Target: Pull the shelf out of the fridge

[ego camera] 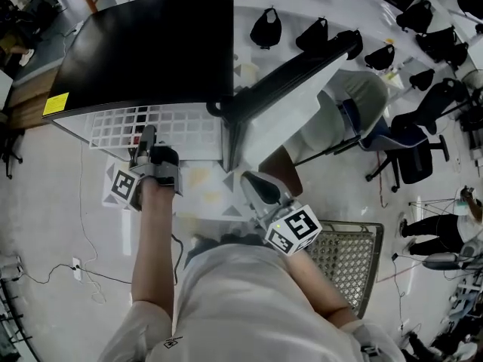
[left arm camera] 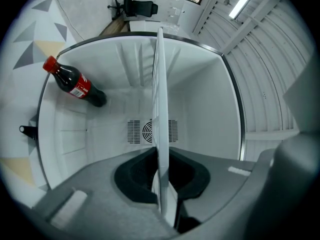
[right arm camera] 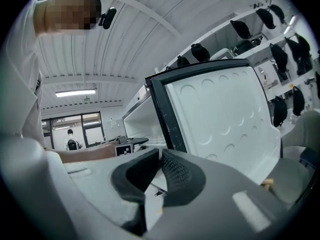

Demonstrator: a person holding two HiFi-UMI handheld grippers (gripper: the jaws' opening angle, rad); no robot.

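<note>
Pinches the front edge of the white wire-grid shelf (ego camera: 155, 127) (left arm camera: 160, 109), partway out of the black-topped white fridge (ego camera: 151, 44), between the clamped fingers of the left gripper (ego camera: 145, 139) (left arm camera: 161, 180), probably to slide it straight out and level. Parks the right gripper (ego camera: 251, 181) (right arm camera: 159, 171) in front of the fridge near its open door (ego camera: 298, 70), fingers together on nothing, clear of the shelf's path.

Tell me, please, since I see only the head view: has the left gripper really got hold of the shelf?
Observer: Yes, the left gripper has its jaws shut on the front edge of the shelf.
Operator: Is there anything underneath it?
Observer: A dark bottle with a red cap is in the fridge, below the shelf.
Operator: And the right gripper?
Observer: Its jaws are together, with nothing between them.
</note>
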